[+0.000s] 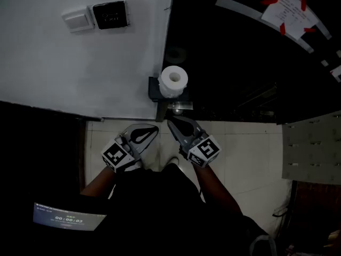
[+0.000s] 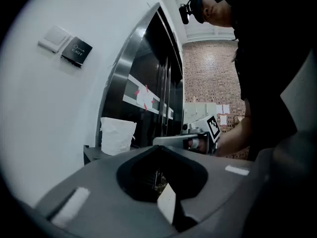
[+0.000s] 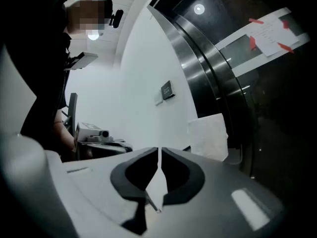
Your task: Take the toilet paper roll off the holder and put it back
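Observation:
A white toilet paper roll [image 1: 173, 80] stands upright on a dark wall holder [image 1: 154, 88], at the corner where the white wall meets a dark glass door. Both grippers hover just below it, apart from it. My left gripper [image 1: 155, 127] is shut with nothing in it, its tips meeting in the left gripper view [image 2: 158, 147]. My right gripper [image 1: 170, 122] is also shut and empty [image 3: 159, 148]. The roll [image 2: 117, 135] shows left of the left jaws, and in the right gripper view the roll [image 3: 209, 135] sits right of the jaws.
A white switch [image 1: 78, 19] and a black exit plate [image 1: 110, 14] are on the wall, upper left. The glass door carries a taped paper [image 1: 287, 9]. A pale perforated panel [image 1: 311, 148] stands at the right, a lit screen [image 1: 66, 216] at the lower left.

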The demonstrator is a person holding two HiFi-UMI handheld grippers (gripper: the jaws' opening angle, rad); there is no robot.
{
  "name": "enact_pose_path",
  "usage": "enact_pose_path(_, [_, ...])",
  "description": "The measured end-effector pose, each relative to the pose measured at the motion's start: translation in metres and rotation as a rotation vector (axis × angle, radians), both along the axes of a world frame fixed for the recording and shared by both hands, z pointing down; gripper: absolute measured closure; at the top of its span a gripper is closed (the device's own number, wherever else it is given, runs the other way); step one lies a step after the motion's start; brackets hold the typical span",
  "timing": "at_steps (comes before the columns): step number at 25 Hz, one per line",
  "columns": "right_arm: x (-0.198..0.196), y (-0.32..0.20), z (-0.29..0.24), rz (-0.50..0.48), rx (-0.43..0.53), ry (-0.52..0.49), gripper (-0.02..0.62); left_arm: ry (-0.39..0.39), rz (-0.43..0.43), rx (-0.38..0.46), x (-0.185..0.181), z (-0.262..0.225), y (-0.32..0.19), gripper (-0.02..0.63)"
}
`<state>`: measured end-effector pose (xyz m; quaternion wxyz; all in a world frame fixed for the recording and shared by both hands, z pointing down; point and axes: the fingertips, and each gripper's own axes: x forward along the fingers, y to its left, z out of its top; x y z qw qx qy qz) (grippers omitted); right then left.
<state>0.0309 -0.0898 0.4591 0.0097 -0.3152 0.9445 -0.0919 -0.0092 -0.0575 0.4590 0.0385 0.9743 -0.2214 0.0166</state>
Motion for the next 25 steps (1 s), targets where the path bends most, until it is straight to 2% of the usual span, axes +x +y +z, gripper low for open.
enact_pose_path(4, [0.004, -0.014, 0.000, 0.053, -0.004, -0.006, 0.571, 0.010, -0.004, -0.008, -0.001, -0.002, 0.000, 0.601])
enact_pose_path(7, [0.009, -0.026, 0.002, 0.108, -0.010, 0.001, 0.503, 0.012, -0.008, -0.022, -0.002, -0.004, 0.000, 0.601])
enact_pose_path(9, [0.012, -0.036, 0.000, 0.151, -0.008, 0.012, 0.417, 0.014, -0.011, -0.028, -0.003, -0.005, 0.000, 0.601])
enact_pose_path(13, [0.017, -0.061, -0.002, 0.243, -0.004, 0.049, 0.183, 0.010, -0.013, -0.024, -0.006, -0.001, -0.003, 0.601])
enact_pose_path(15, [0.019, -0.074, -0.003, 0.284, -0.003, 0.062, 0.107, 0.011, -0.014, -0.023, -0.006, -0.001, -0.004, 0.601])
enact_pose_path(17, [0.019, -0.085, -0.004, 0.309, 0.000, 0.075, 0.079, 0.010, -0.014, -0.015, -0.006, 0.000, -0.006, 0.601])
enact_pose_path(25, [0.011, -0.118, -0.012, 0.318, 0.017, 0.108, 0.075, 0.006, -0.021, -0.044, -0.009, -0.001, -0.010, 0.601])
